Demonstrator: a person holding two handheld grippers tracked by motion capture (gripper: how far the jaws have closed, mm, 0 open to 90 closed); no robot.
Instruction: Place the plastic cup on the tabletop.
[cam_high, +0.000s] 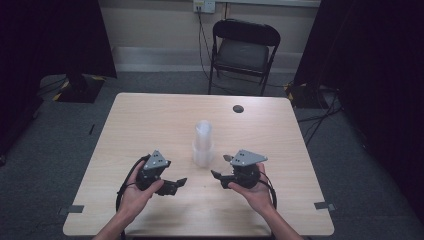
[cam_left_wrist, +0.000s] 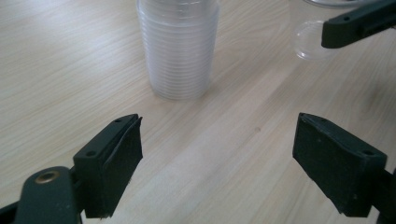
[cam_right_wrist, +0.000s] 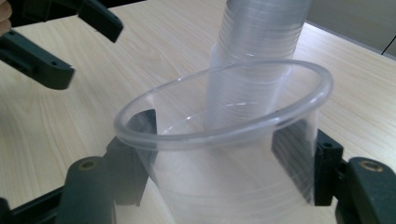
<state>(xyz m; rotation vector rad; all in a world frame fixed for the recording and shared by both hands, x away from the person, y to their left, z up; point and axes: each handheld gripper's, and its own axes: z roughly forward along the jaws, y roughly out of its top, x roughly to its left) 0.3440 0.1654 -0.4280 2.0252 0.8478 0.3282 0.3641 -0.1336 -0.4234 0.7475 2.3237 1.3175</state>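
Observation:
A tall stack of clear plastic cups (cam_high: 203, 134) stands upright near the middle of the wooden table (cam_high: 150, 120). My right gripper (cam_high: 221, 166) is just right of the stack, shut on a single clear cup (cam_right_wrist: 224, 154), its jaws pressing the cup's walls from both sides. In the left gripper view that single cup (cam_left_wrist: 308, 39) shows beside the stack of cups (cam_left_wrist: 180, 46). My left gripper (cam_high: 178, 184) sits lower left of the stack, open, with bare table between its fingers (cam_left_wrist: 116, 163).
A black folding chair (cam_high: 243, 50) stands beyond the far edge of the table. A small dark round hole (cam_high: 238, 108) marks the table's far right part. Dark curtains hang on both sides.

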